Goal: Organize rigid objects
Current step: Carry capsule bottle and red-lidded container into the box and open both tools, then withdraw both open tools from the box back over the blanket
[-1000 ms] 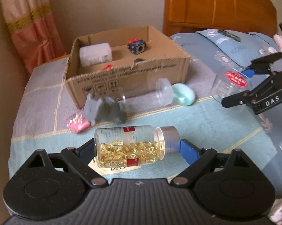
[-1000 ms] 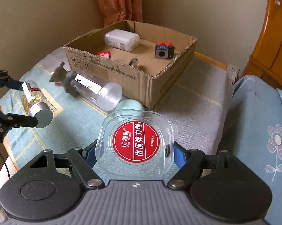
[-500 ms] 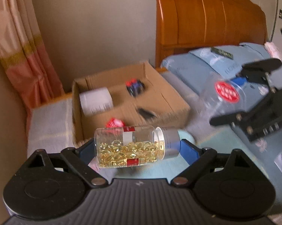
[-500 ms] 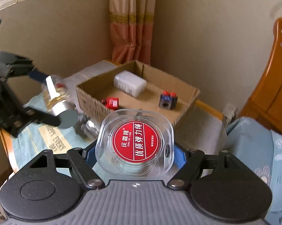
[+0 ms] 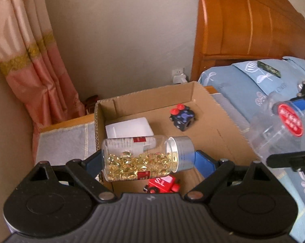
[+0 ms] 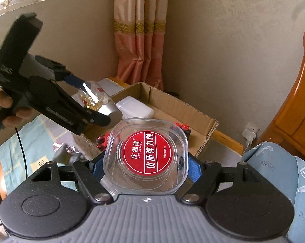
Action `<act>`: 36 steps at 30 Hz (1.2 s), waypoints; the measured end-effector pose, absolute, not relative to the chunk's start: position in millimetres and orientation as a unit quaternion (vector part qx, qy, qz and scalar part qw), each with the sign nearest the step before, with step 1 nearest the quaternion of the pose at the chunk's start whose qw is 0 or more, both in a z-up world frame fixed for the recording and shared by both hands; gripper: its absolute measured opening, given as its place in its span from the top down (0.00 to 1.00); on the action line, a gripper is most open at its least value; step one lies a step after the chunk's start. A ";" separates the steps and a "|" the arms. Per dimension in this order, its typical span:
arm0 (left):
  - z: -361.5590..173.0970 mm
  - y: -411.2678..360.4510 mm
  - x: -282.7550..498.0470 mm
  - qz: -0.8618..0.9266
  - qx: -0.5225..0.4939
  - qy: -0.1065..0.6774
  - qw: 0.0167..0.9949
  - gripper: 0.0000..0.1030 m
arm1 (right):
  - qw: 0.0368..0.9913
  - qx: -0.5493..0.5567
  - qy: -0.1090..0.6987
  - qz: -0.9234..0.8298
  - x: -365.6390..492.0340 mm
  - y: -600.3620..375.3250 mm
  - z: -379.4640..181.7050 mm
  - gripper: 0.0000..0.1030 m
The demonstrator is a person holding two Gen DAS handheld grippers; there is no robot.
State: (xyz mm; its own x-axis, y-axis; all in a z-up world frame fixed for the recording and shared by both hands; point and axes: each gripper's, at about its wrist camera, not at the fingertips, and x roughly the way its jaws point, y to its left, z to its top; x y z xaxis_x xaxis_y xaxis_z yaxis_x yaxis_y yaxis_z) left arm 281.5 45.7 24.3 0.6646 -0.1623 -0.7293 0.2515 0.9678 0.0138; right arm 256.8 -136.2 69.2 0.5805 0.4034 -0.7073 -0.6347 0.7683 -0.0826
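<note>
My left gripper (image 5: 148, 160) is clamped end to end on a clear pill bottle (image 5: 146, 158), half full of golden capsules, grey cap to the right, its long axis level across the jaws above the cardboard box (image 5: 223, 139). My right gripper (image 6: 145, 162) grips a clear square case (image 6: 146, 156) with a red round label, just beside the box's near wall. Bare cardboard shows between the white box (image 5: 130, 128) and the black cube (image 5: 182, 118).

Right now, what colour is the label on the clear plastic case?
Red with white lettering on the clear plastic case; clearest in the right wrist view.
</note>
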 end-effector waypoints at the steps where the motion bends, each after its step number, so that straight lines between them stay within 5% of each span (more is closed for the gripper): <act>1: 19.6 48.2 286.0 -0.111 0.050 0.396 0.910 0.10 | 0.873 -0.167 0.350 0.296 261.2 -134.9 68.6 0.21; 19: 11.9 78.1 267.1 -0.098 0.037 0.387 0.916 0.08 | 0.868 -0.134 0.396 0.270 338.8 -103.9 29.1 0.21; 23: 14.4 81.8 258.1 -0.098 0.042 0.383 0.918 0.05 | 0.877 -0.117 0.396 0.247 344.1 -104.2 26.4 0.01; 36: 38.5 82.7 217.5 -0.085 0.046 0.365 0.926 0.05 | 0.896 -0.105 0.376 0.209 291.0 -123.8 61.5 0.00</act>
